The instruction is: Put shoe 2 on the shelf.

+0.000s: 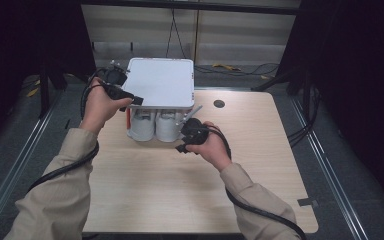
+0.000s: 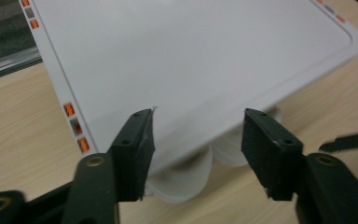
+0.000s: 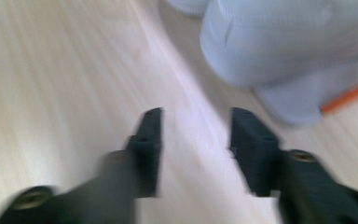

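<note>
White unit (image 1: 161, 82) between both hand-held grippers (jaws apart).

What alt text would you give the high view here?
A person's two hands hold the left gripper and right gripper, both open, beside a white flat-topped unit with white cylinders beneath it, standing on a light wooden table.

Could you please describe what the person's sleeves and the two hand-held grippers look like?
Both forearms wear loose beige sleeves with buttoned-looking cuffs. The left hand-held gripper is black, with two blocky flat-faced jaws fixed by small screws and brass-coloured pivots at their bases. The right hand-held gripper looks the same, though blurred. A thick black cable trails from each along the arm.
</note>
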`<state>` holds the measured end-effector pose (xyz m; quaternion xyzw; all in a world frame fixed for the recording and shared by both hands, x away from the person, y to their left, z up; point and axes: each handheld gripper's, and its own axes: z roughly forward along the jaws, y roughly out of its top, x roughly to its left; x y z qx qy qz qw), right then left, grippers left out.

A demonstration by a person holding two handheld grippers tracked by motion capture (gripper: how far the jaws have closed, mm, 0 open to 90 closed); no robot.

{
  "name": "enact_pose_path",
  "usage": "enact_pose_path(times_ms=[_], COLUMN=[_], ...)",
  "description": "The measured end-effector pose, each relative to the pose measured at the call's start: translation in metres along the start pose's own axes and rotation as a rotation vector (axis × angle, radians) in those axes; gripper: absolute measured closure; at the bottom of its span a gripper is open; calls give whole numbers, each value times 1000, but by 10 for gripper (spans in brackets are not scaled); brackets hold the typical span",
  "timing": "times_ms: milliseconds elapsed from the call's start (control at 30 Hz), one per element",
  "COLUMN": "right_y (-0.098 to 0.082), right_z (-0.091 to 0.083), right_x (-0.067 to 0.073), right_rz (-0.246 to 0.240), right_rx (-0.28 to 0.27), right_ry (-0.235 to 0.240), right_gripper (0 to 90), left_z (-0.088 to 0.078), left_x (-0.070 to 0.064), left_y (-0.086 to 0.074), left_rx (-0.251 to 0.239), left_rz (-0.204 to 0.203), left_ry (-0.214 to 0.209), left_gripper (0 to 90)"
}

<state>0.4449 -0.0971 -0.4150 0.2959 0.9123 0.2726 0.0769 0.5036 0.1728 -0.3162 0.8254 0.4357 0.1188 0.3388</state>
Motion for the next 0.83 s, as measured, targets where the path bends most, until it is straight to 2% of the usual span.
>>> enact_pose_path(times_ms=[100, 233, 367, 500, 567, 700, 767, 833], right_y=[-17, -37, -58, -75, -87, -110, -119, -127], right_z=[-14, -26, -34, -40, -42, -44, -45, -45], right_x=[0, 2, 7, 10, 11, 16, 19, 21], right_rz=[53, 60, 76, 92, 108, 85, 82, 100], right_rx=[-23, -35, -29, -27, -28, 1, -14, -29], right_ry=[10, 2, 5, 15, 18, 6, 6, -4], right_gripper=[364, 316, 271, 238, 221, 188, 186, 183], left_z=[-11, -15, -12, -3, 4, 11, 12, 14], left_x=[-6, -14, -23, -29, -30, -30, -29, -29], left_y=[-20, -49, -85, -115, -132, -155, -163, -171], left_rx=[-21, -5, 3, 34, 45, 61, 58, 43], left_rz=[20, 49, 67, 79, 64, 60, 55, 39], left_ry=[-32, -53, -81, -99, -109, -113, -111, -127], left_gripper=[346, 312, 297, 293, 290, 284, 283, 279])
